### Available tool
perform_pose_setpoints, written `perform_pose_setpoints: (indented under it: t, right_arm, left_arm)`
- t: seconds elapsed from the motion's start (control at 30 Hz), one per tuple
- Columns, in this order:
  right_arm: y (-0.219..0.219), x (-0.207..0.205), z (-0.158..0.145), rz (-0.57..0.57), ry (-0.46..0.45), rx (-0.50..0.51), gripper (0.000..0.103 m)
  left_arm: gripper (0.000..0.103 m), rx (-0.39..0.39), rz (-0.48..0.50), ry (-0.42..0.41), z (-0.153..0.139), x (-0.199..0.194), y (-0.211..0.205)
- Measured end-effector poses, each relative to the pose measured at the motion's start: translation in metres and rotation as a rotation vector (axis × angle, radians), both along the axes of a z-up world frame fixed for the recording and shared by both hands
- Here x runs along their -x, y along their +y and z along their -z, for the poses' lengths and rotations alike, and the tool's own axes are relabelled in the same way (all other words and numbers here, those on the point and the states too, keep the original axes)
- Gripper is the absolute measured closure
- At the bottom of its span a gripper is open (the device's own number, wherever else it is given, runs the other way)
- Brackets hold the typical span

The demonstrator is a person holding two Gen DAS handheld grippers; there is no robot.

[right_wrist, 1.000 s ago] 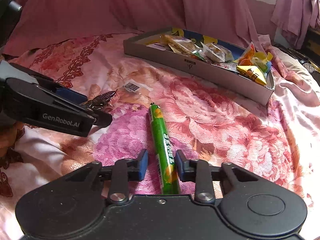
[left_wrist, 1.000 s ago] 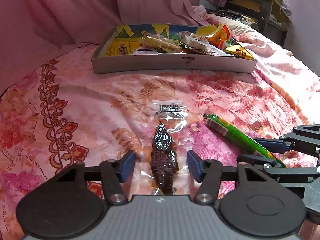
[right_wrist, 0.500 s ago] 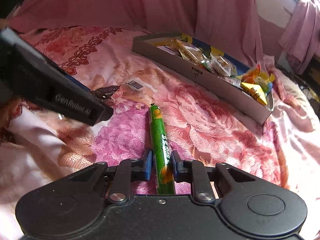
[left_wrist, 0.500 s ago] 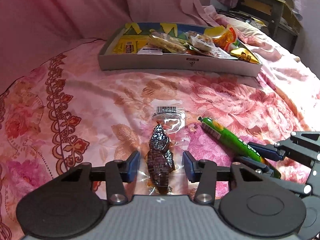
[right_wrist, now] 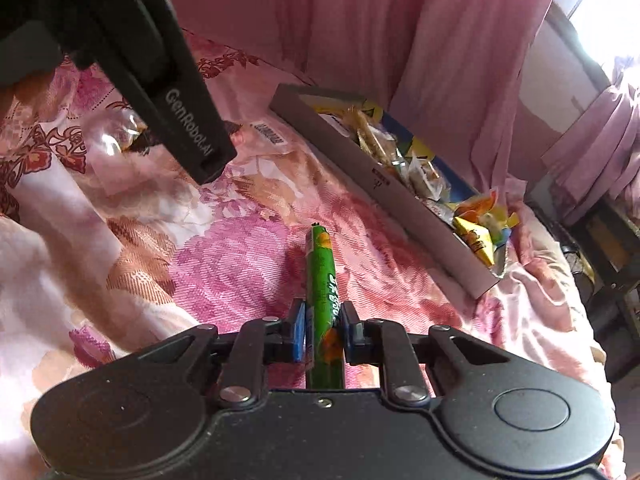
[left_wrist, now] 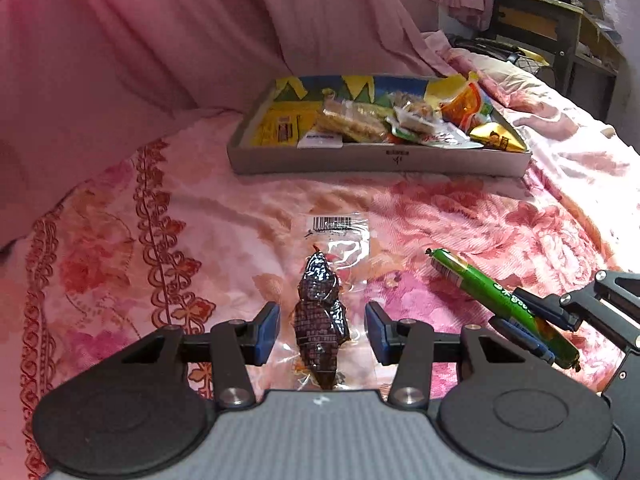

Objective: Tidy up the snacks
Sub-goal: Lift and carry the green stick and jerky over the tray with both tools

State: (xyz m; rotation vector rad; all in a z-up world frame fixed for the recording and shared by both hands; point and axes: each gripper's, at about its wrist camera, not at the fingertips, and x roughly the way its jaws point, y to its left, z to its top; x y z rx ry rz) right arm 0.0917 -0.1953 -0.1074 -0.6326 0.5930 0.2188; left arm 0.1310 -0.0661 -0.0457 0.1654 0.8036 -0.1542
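Observation:
A clear pack holding a dark snack (left_wrist: 320,308), barcode at its far end, lies lengthwise between the blue pads of my left gripper (left_wrist: 322,328), which press on its plastic edges. My right gripper (right_wrist: 322,328) is shut on a green sausage stick (right_wrist: 322,276) near its back end. The stick points away over the bed. In the left wrist view the same stick (left_wrist: 472,280) slants up to the left from the right gripper (left_wrist: 516,314). One black finger of the left gripper (right_wrist: 188,120) crosses the right wrist view and hides most of the pack (right_wrist: 268,134).
A shallow grey box (left_wrist: 360,160) filled with several snack packets stands further back on the pink floral bedcover (left_wrist: 200,220). Pink cloth hangs behind it. A dark wooden table (left_wrist: 560,28) stands at the far right beyond the bed.
My right gripper's jaws closed onto the green stick and the wrist rolled. My left gripper's jaws narrowed onto the clear pack and the hand rose a little, with the pack staying between the pads.

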Motion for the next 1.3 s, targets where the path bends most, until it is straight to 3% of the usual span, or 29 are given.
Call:
perform_pose_setpoints:
  t: [0.23,0.67,1.3]
  right_arm:
    - [0.000,0.008,-0.003,-0.002,-0.041,0.041,0.084]
    - [0.001,0.016,-0.004,-0.013,-0.104,0.118,0.084]
    - [-0.017,0.000,-0.036,0.027,-0.245,0.091,0.084]
  left_arm:
    - [0.053,-0.044,0.013,-0.015,-0.005,0.010,-0.007]
    - [0.053,-0.038,0.008,-0.057,-0.019,0.014,-0.007]
    - [0.053,-0.065,0.036,-0.150,-0.059,-0.020,-0.024]
